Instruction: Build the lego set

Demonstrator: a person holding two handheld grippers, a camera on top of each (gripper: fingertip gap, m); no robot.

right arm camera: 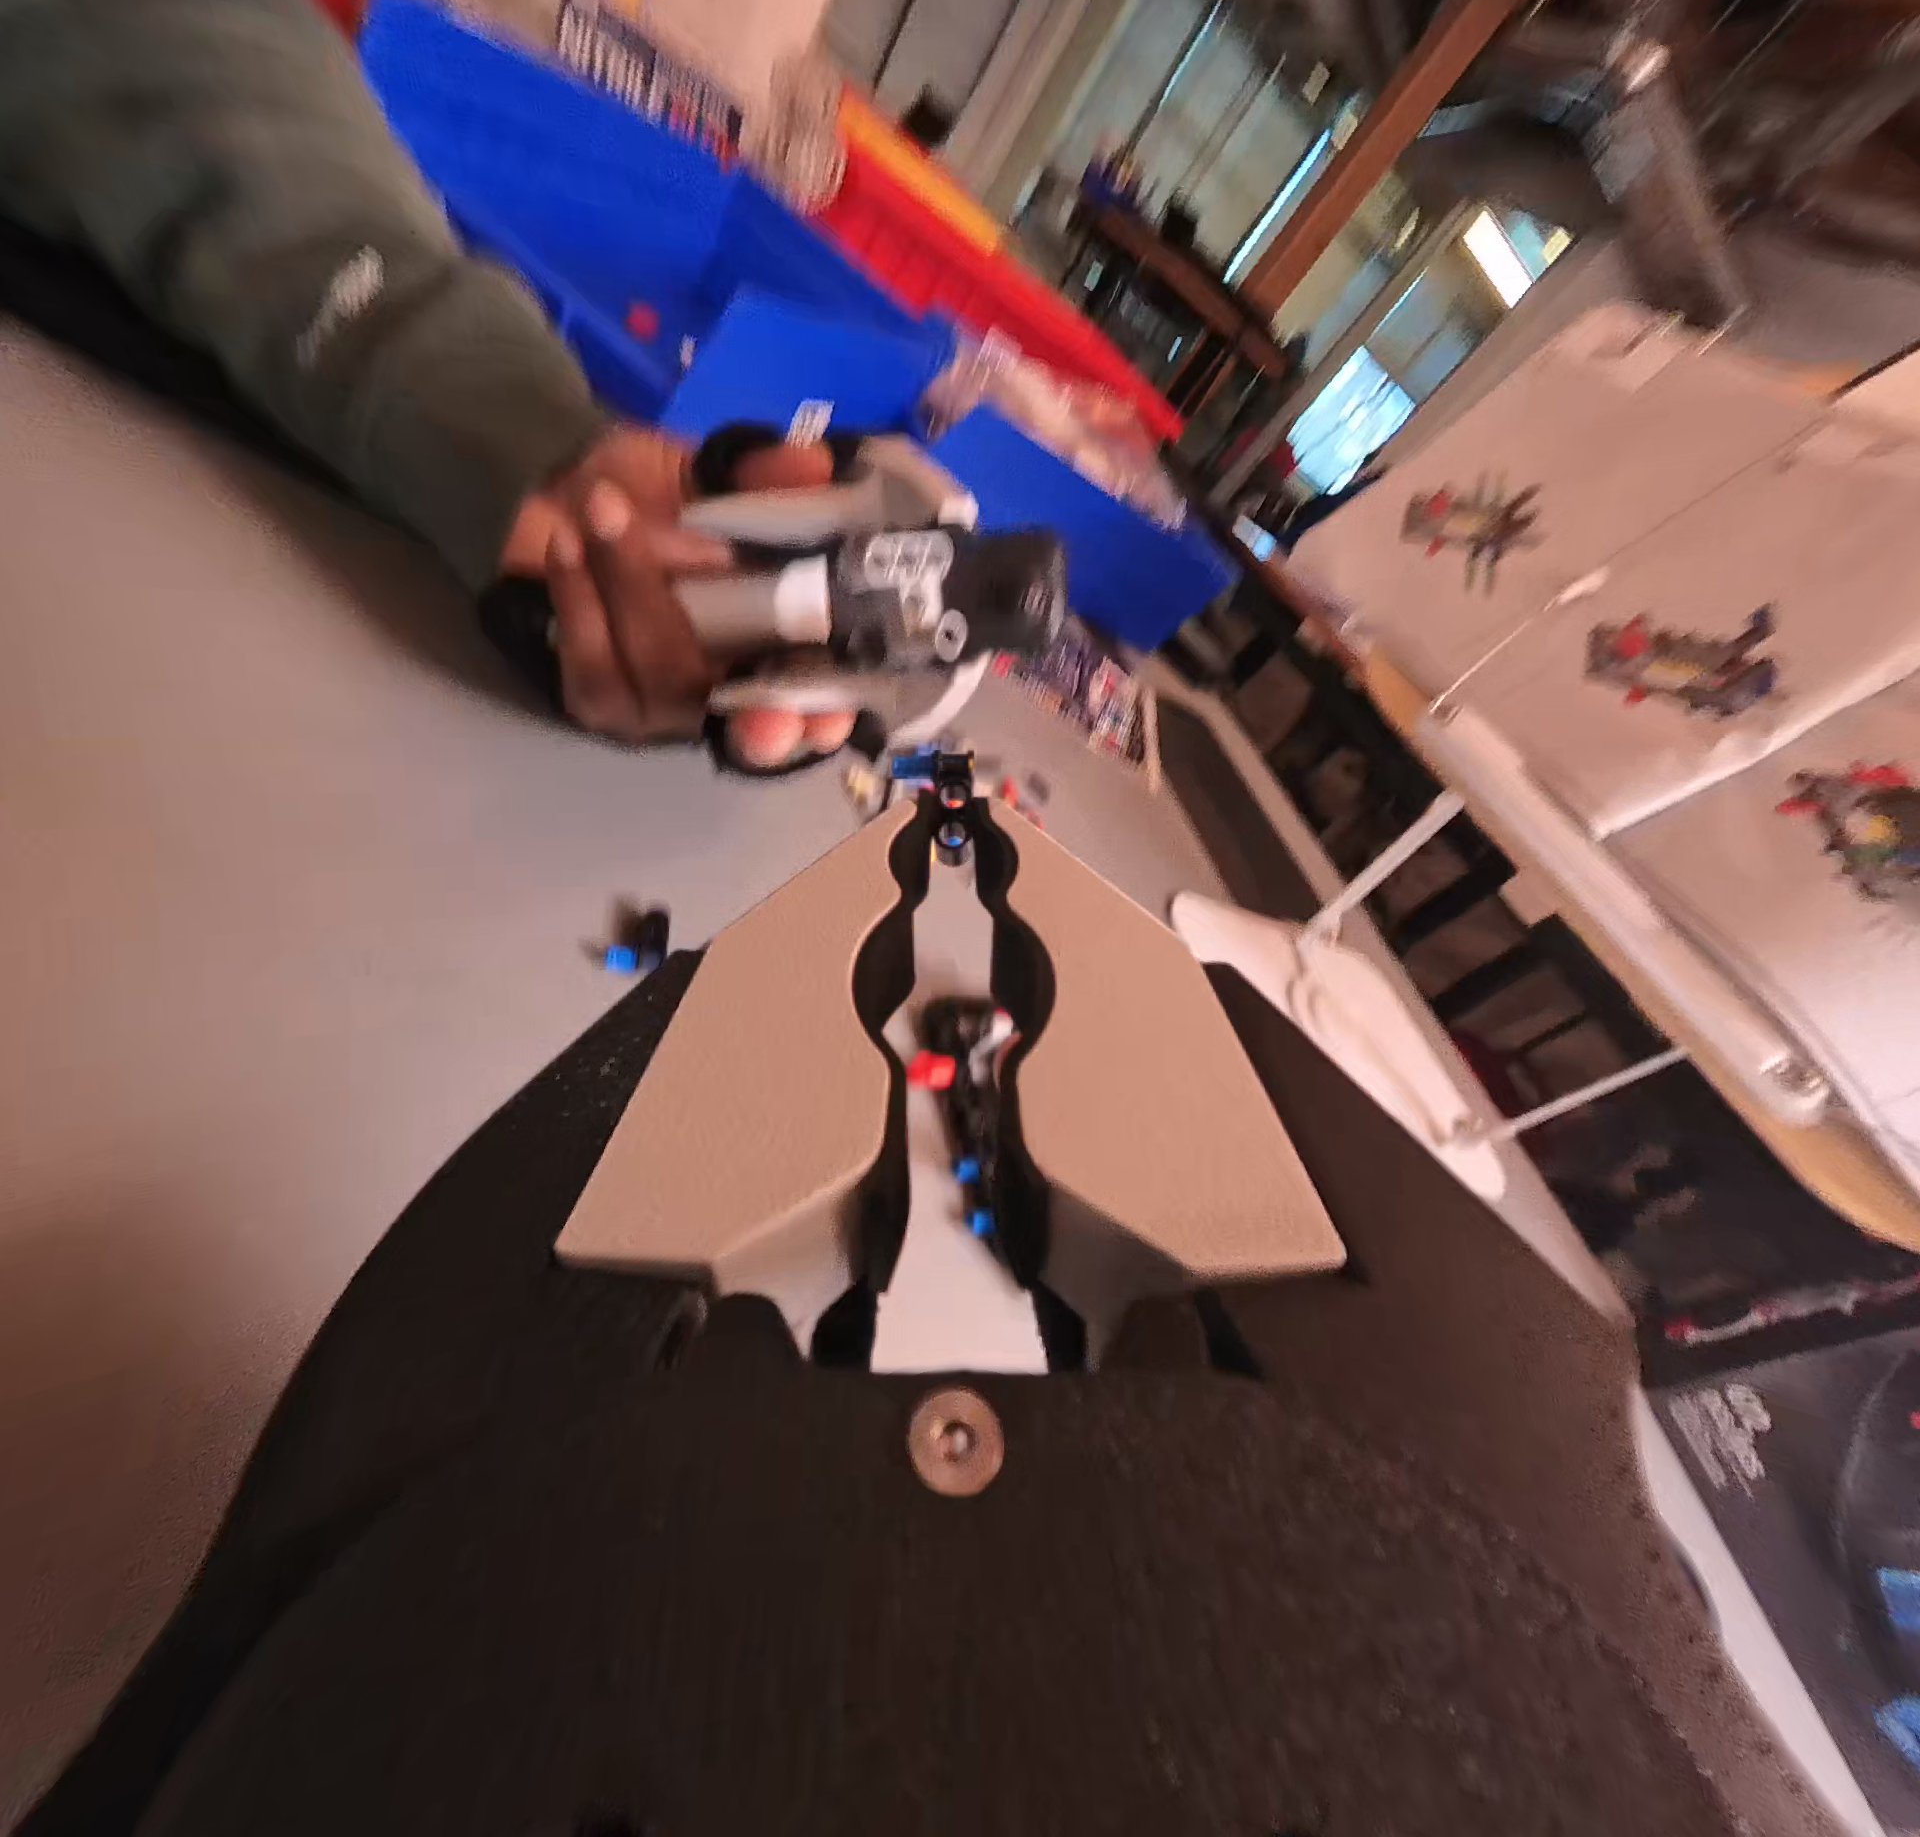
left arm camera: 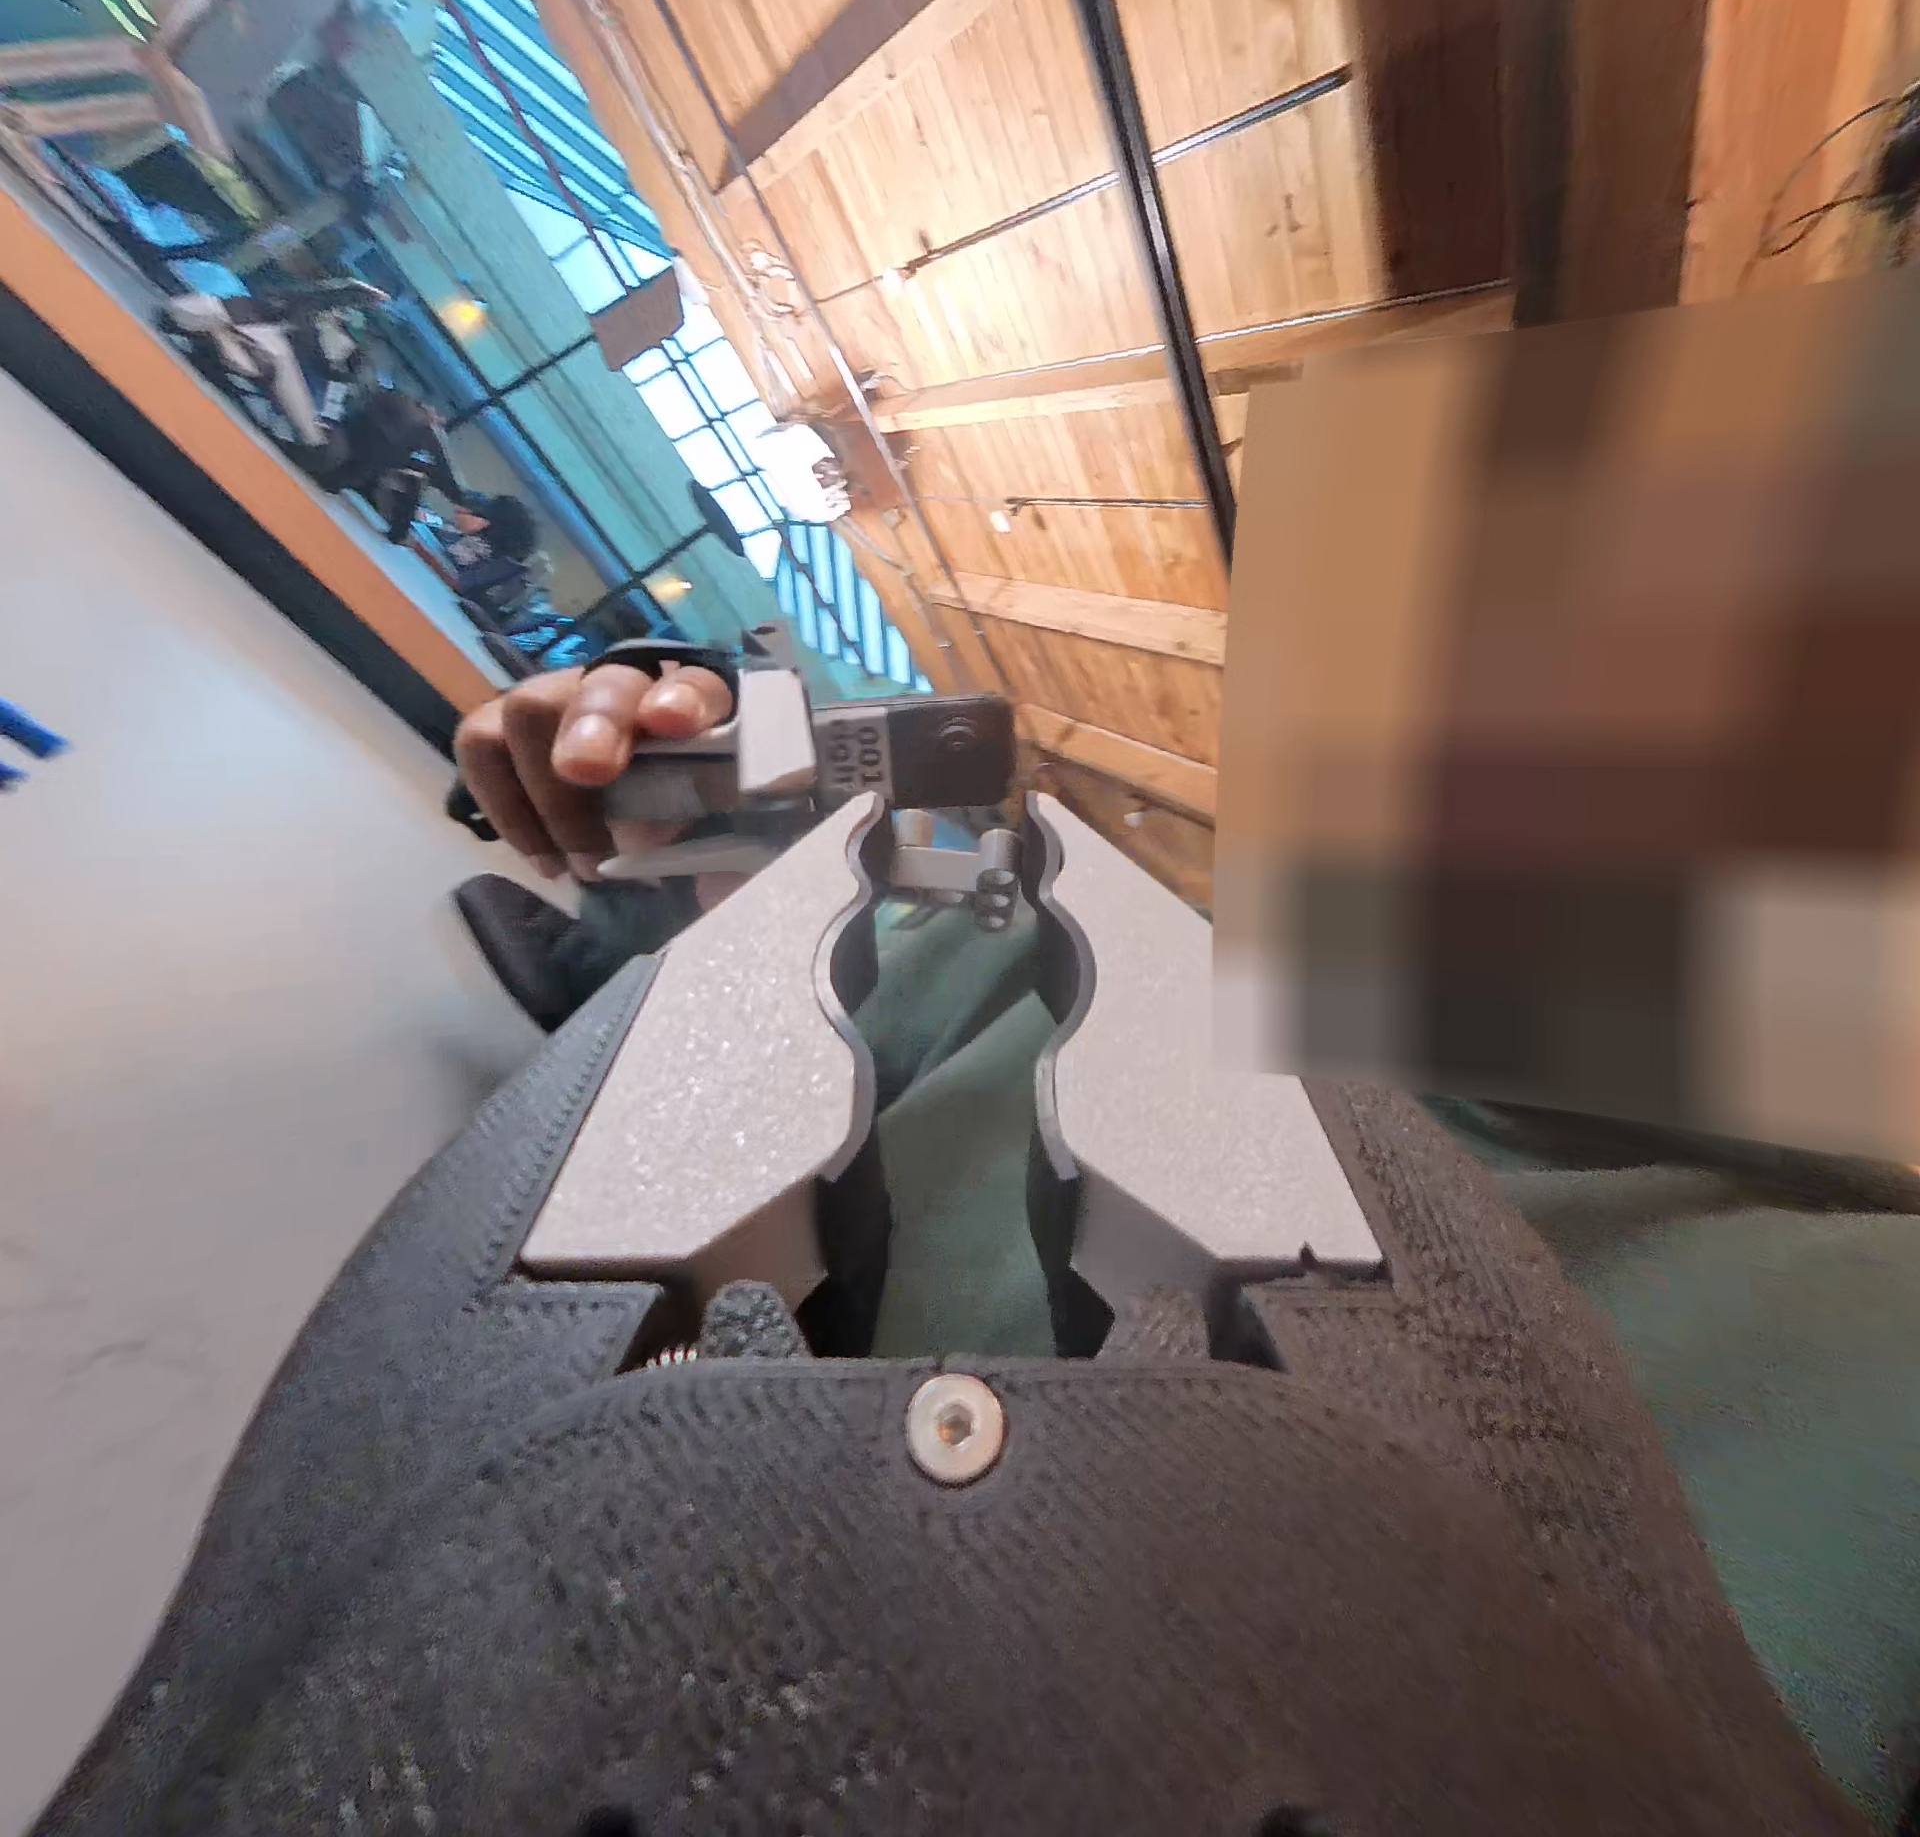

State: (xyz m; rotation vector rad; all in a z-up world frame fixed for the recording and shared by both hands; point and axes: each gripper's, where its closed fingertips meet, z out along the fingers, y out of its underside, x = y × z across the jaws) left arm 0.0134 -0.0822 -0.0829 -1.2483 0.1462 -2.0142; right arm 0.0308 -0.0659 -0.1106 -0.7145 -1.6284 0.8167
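Small black lego piece (right arm camera: 951, 819) with blue pin, clamped at tips of right tool (right arm camera: 951, 831). Left tool (left arm camera: 954, 821) parted, empty. Loose black and blue lego bits (right arm camera: 636, 940) at nine o'clock on grey worktop (right arm camera: 260, 852).

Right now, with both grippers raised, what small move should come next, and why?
Probably ease the right gripper and its black Technic piece toward the grey holed beam between the tips of the left gripper; both parts look lifted and unjoined.
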